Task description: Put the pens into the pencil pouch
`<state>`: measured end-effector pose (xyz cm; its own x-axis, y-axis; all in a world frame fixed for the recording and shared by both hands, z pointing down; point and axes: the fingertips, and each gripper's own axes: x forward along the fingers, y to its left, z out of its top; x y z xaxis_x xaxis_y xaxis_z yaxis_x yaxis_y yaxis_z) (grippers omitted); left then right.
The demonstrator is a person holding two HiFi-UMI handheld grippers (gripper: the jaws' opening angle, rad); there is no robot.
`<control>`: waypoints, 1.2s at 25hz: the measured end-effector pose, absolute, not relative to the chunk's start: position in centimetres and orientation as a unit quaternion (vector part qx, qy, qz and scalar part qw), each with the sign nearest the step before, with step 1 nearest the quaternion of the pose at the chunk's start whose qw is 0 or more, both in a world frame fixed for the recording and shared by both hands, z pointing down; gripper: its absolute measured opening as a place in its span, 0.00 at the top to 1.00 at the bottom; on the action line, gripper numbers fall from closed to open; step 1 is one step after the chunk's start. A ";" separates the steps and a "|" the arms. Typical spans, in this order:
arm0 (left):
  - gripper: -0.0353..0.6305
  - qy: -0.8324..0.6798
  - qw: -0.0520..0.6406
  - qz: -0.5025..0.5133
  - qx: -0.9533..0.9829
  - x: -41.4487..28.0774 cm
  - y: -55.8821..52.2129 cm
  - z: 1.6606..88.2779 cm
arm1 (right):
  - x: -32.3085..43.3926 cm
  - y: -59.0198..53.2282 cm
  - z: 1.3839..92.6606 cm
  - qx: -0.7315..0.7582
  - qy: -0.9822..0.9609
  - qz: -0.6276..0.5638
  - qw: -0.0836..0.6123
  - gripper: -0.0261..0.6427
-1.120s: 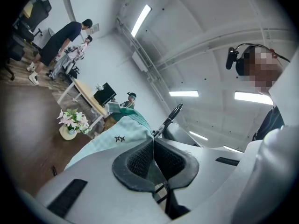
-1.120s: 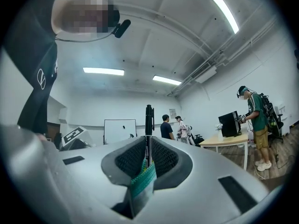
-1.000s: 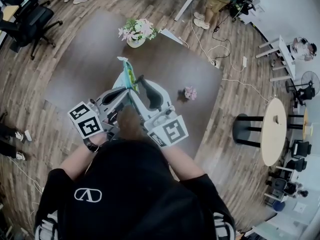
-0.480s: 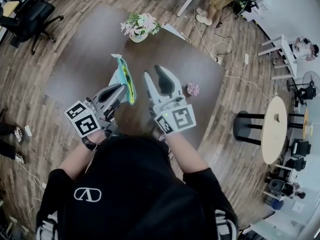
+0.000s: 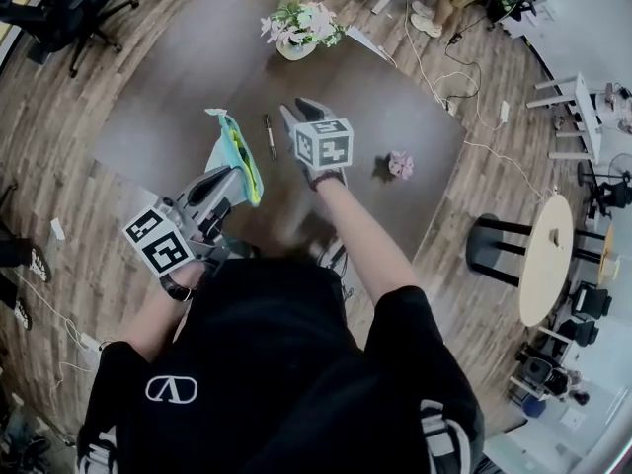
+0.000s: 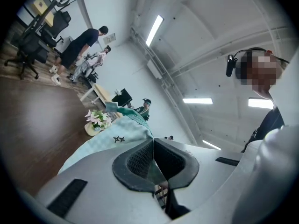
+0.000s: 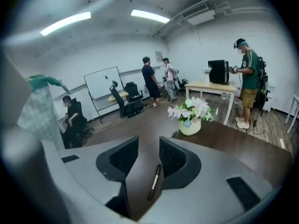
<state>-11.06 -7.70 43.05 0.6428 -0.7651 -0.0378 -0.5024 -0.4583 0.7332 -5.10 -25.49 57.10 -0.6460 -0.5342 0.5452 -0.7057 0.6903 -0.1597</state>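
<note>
Head view: pouch (image 5: 235, 142) in left claw (image 5: 241, 172)

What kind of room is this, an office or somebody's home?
Most likely an open office or lab workspace, not a home. There is a whiteboard, wheeled office chairs, a desk with what looks like computer gear on it, and strip lights overhead.
</note>
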 end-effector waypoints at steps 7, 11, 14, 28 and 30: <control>0.93 -0.401 0.366 -0.188 0.818 -14.0 -6.8 45.1 | -8.0 -25.8 72.0 0.302 -0.825 0.247 0.410 0.76; 0.93 -0.409 0.375 -0.188 0.811 -14.7 -6.4 46.1 | -8.3 -25.0 77.9 0.274 -0.787 0.283 0.475 0.76; 0.93 -0.411 0.383 -0.184 0.807 -14.8 -6.0 46.6 | -8.5 -23.9 80.9 0.258 -0.759 0.305 0.514 0.78; 0.93 -0.404 0.383 -0.178 0.811 -14.5 -5.9 46.1 | -7.7 -24.9 80.2 0.275 -0.765 0.297 0.502 0.90; 0.93 -0.399 0.379 -0.178 0.816 -14.4 -6.2 45.8 | -7.5 -26.5 77.2 0.292 -0.789 0.287 0.458 0.90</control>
